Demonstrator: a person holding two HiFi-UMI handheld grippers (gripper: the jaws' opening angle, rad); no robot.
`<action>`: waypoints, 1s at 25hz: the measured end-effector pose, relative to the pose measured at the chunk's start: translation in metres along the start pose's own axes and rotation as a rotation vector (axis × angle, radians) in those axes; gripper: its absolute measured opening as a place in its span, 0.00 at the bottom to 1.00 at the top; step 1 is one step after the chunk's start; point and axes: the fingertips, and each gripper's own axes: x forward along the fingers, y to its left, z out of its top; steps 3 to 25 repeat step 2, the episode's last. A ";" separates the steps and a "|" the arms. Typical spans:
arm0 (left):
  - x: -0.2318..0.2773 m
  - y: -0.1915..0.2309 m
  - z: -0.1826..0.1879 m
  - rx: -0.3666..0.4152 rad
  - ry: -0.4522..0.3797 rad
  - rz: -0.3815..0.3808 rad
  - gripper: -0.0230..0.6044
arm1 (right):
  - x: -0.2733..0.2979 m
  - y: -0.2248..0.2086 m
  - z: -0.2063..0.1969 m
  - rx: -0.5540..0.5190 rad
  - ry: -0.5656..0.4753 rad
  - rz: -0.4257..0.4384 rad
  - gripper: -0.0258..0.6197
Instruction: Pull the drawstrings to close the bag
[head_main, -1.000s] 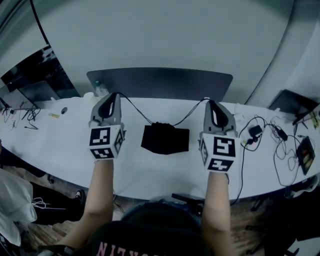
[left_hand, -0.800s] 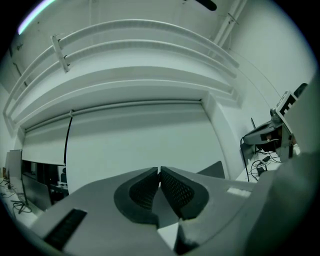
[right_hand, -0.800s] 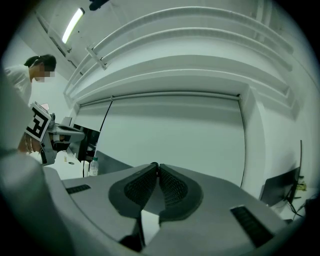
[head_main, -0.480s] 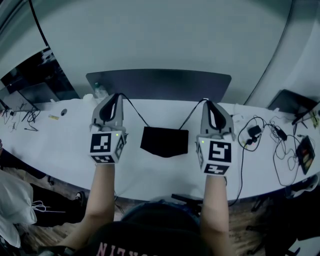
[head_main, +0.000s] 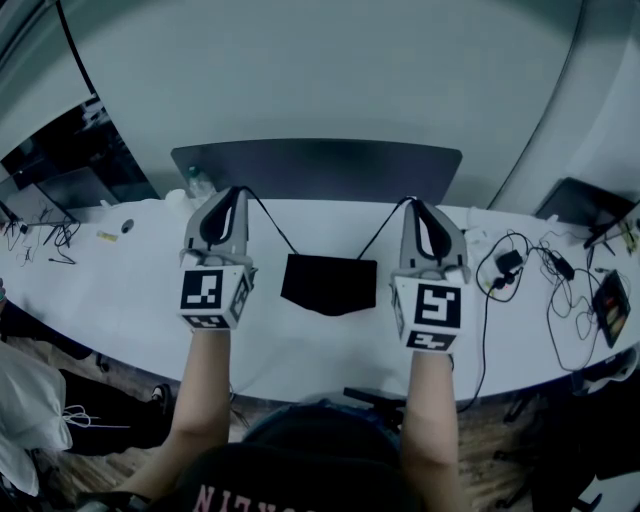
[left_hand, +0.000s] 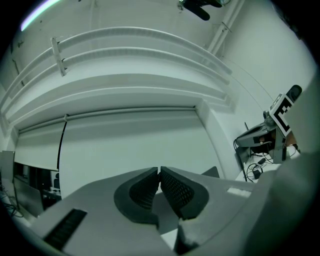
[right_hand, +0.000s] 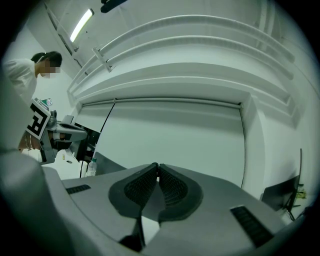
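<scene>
- Fabric, we judge, makes up the bag (head_main: 330, 283). It is a flat black pouch at the centre of the head view, lying on the white table (head_main: 300, 345). It looks soft and light, so it is more likely to slide or lift than to resist a pull.
- We would not take hold of the cloth itself. The cords are the place to grip: the left drawstring (head_main: 275, 222) and the right drawstring (head_main: 384, 224), each rising from an upper corner of the bag.
- Both cords look thin and limp, so they could slip through a loose pinch. We expect an even outward pull on both sides to gather the mouth without dragging the bag sideways.
- The left gripper (head_main: 236, 189), left of centre, has its jaws closed tip to tip. Its ribbed pads (left_hand: 175, 190) meet in its own view, and the left cord ends at those tips, so we read it as pinched.
- The right gripper (head_main: 411, 201), right of centre, is closed the same way on the end of the right cord.
- We count one bag, two drawstrings and two grippers.
</scene>
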 end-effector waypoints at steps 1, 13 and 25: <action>0.000 0.000 0.000 0.001 -0.001 -0.001 0.06 | 0.000 0.000 0.001 -0.002 -0.002 0.000 0.05; 0.000 0.000 0.000 0.002 -0.002 -0.001 0.06 | -0.001 0.001 0.001 -0.004 -0.005 0.001 0.05; 0.000 0.000 0.000 0.002 -0.002 -0.001 0.06 | -0.001 0.001 0.001 -0.004 -0.005 0.001 0.05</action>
